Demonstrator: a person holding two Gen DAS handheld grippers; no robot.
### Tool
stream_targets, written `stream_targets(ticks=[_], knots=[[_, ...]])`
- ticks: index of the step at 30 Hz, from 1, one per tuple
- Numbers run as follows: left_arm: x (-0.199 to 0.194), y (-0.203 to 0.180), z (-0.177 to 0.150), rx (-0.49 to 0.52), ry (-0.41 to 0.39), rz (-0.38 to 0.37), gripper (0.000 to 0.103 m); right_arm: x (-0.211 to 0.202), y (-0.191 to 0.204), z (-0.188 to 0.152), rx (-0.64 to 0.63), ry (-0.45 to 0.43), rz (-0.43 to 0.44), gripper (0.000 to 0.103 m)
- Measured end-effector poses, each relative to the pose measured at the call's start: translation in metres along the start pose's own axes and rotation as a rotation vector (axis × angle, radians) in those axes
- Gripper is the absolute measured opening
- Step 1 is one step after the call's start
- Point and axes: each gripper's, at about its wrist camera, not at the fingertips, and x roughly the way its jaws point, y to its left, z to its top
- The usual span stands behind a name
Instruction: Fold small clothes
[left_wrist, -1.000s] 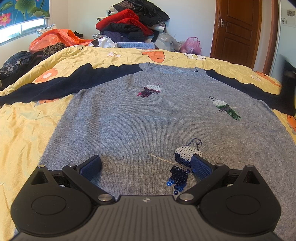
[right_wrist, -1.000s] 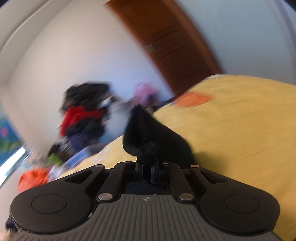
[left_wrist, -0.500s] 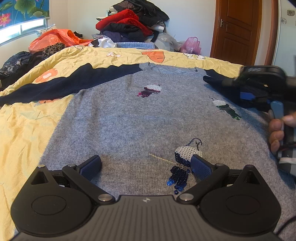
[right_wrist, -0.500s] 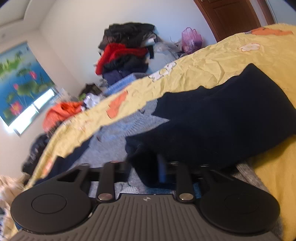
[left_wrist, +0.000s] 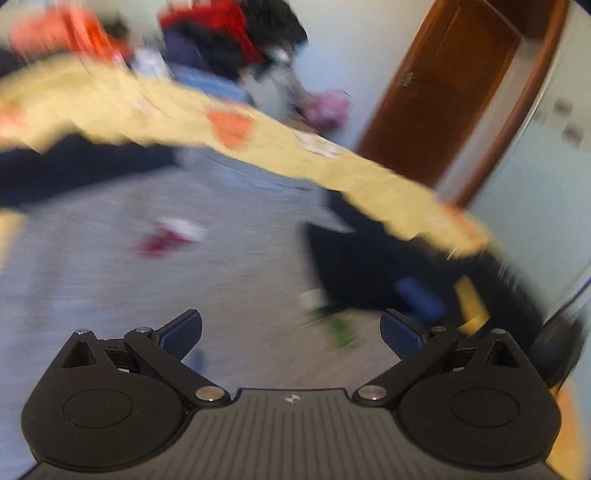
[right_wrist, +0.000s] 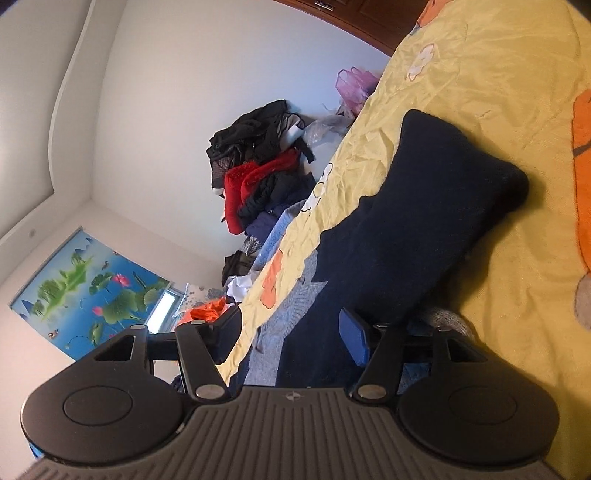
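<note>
- The grey knitted sweater with navy sleeves lies spread flat on the bed under its wrinkled yellow flowered bedspread; one sweater and one bed are in view.
- Two sleeves can be counted: the right navy sleeve is doubled over on itself beside the grey body, and the left navy sleeve lies stretched out sideways.
- The left gripper hovers over the grey body with its fingers wide apart and nothing between them; this view is heavily blurred.
- The right gripper also has its fingers spread wide, empty, with the folded sleeve just ahead of them.
- Risk: the doubled sleeve looks loosely laid with a bulging bend, so it may slide or unroll off the body if the knit is tugged.
- Risk: the sequin patches, one magenta sequin patch being readable, could snag a finger pad dragged across them.
- One heaped pile of dark and red clothes sits beyond the bed.
</note>
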Motion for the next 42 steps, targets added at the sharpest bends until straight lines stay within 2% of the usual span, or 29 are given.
stream_targets(ticks=[3,5,6,7,9,11,13,14,15,18,20,23,28,31,33,36,38,39,41,42], knots=[[0.047,-0.008,0.021,-0.091,0.076,-0.071,0.1,-0.004,-0.01,0.004,0.061,-0.01,0.03,0.062],[0.074,-0.016,0.027,-0.106,0.123,-0.083,0.082,-0.005,-0.014,0.005,0.086,-0.015,0.043,0.061],[0.085,-0.022,0.026,-0.096,0.147,-0.07,0.062,-0.004,-0.014,0.005,0.092,-0.016,0.047,0.061],[0.092,-0.028,0.026,-0.069,0.144,-0.051,0.055,-0.004,-0.015,0.005,0.097,-0.019,0.05,0.061],[0.099,-0.036,0.025,-0.026,0.127,-0.024,0.055,-0.004,-0.017,0.005,0.114,-0.028,0.057,0.061],[0.104,-0.039,0.025,-0.025,0.123,-0.016,0.05,-0.002,-0.019,0.006,0.132,-0.035,0.064,0.061],[0.106,-0.038,0.026,-0.011,0.12,0.022,0.021,-0.001,-0.021,0.007,0.147,-0.041,0.068,0.061],[0.106,-0.036,0.026,-0.011,0.123,0.037,0.011,0.0,-0.02,0.007,0.15,-0.041,0.067,0.061],[0.107,-0.034,0.027,-0.018,0.128,0.041,0.008,-0.001,-0.02,0.007,0.155,-0.043,0.066,0.062],[0.104,-0.038,0.033,0.024,0.107,0.077,0.007,-0.005,-0.013,0.008,0.129,-0.064,0.047,0.064],[0.097,-0.044,0.039,0.077,0.064,0.122,0.007,-0.013,-0.004,0.008,0.051,-0.121,0.03,0.069],[0.08,-0.039,0.052,0.129,-0.004,0.179,0.006,-0.02,0.012,0.008,-0.074,-0.177,0.02,0.071],[0.031,0.014,0.083,0.079,-0.104,0.31,0.006,-0.012,0.022,0.003,-0.146,-0.124,0.019,0.073],[0.016,0.058,0.093,0.043,-0.091,0.409,0.006,-0.005,0.023,0.003,-0.158,-0.081,0.017,0.076],[0.017,0.08,0.092,0.051,-0.056,0.447,0.006,-0.002,0.021,0.003,-0.155,-0.054,0.024,0.08],[0.024,0.093,0.081,0.068,-0.012,0.482,0.007,0.002,0.021,0.001,-0.163,-0.018,0.021,0.081],[0.029,0.097,0.074,0.056,0.028,0.489,0.009,0.005,0.022,0.0,-0.164,0.004,0.019,0.081],[0.026,0.096,0.072,0.059,0.011,0.499,0.013,0.006,0.021,0.0,-0.159,0.01,0.017,0.082],[0.011,0.089,0.069,0.065,-0.059,0.583,0.022,0.005,0.019,0.0,-0.143,0.015,0.014,0.084],[-0.001,0.084,0.067,0.07,-0.121,0.633,0.031,0.005,0.018,0.0,-0.132,0.015,0.012,0.085]])
